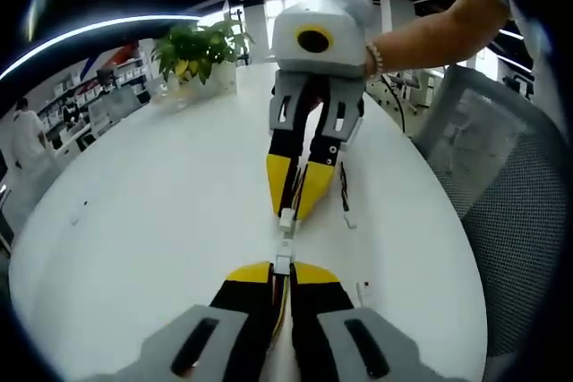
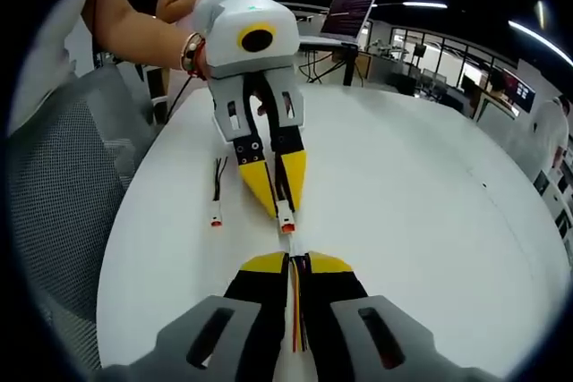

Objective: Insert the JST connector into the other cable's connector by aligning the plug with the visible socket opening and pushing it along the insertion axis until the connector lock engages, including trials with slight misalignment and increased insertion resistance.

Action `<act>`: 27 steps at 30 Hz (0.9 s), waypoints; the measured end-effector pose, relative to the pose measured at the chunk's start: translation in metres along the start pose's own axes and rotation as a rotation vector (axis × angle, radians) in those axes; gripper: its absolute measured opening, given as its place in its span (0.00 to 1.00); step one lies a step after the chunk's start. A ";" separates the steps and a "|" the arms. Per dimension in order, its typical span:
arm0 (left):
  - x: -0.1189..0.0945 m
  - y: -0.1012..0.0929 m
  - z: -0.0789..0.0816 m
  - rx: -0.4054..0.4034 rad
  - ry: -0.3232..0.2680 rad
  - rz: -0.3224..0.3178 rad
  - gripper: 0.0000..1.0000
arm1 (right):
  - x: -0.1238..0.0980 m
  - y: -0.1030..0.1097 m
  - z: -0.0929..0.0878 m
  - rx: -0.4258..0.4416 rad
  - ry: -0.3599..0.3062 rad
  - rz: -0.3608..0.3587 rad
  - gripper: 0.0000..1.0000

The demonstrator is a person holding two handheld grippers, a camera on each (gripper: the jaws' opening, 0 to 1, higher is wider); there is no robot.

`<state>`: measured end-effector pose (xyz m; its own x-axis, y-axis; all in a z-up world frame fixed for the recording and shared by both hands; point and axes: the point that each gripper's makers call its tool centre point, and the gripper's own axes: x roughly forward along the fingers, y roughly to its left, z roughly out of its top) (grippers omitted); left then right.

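Spare cable (image 2: 218,191) beside left gripper (image 2: 283,212), untouched.

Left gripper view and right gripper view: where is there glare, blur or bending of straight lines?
Left gripper view: the ceiling light strip bends into an arc, the white table shines pale, the plant looks soft. Right gripper view: the table edge curves strongly, the two connectors are small but fairly sharp, the window is bright.

My closed yellow-tipped left jaws hide most of the small white plug (image 1: 283,263) I pinch, and its thin red and yellow wires (image 1: 280,310) vanish between them. Whether it touches the facing white connector (image 1: 286,218) is too small to tell. The grey mesh chair (image 2: 54,185) runs off the picture's edge.
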<state>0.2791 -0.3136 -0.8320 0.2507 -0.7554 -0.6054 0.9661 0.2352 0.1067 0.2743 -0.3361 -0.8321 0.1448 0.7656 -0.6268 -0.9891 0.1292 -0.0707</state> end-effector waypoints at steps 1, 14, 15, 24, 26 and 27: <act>0.000 -0.001 0.000 0.000 0.000 -0.002 0.00 | 0.000 0.000 0.000 -0.001 0.001 0.001 0.03; 0.001 -0.002 0.002 0.004 -0.001 -0.009 0.00 | 0.004 0.004 0.005 -0.009 -0.008 0.013 0.03; 0.001 -0.002 0.002 0.004 0.001 -0.008 0.00 | 0.004 0.004 0.006 -0.010 -0.008 0.014 0.03; 0.001 0.000 0.002 -0.013 -0.002 -0.003 0.00 | 0.005 0.004 0.006 -0.021 0.003 0.010 0.03; 0.002 0.000 0.002 -0.018 -0.004 -0.003 0.00 | 0.005 0.003 0.006 -0.022 0.003 0.009 0.03; 0.002 0.001 0.001 -0.021 -0.004 0.000 0.00 | 0.005 0.003 0.006 -0.019 0.003 0.007 0.03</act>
<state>0.2801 -0.3156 -0.8318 0.2506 -0.7576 -0.6027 0.9647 0.2478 0.0897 0.2726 -0.3283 -0.8310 0.1383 0.7646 -0.6295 -0.9904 0.1120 -0.0815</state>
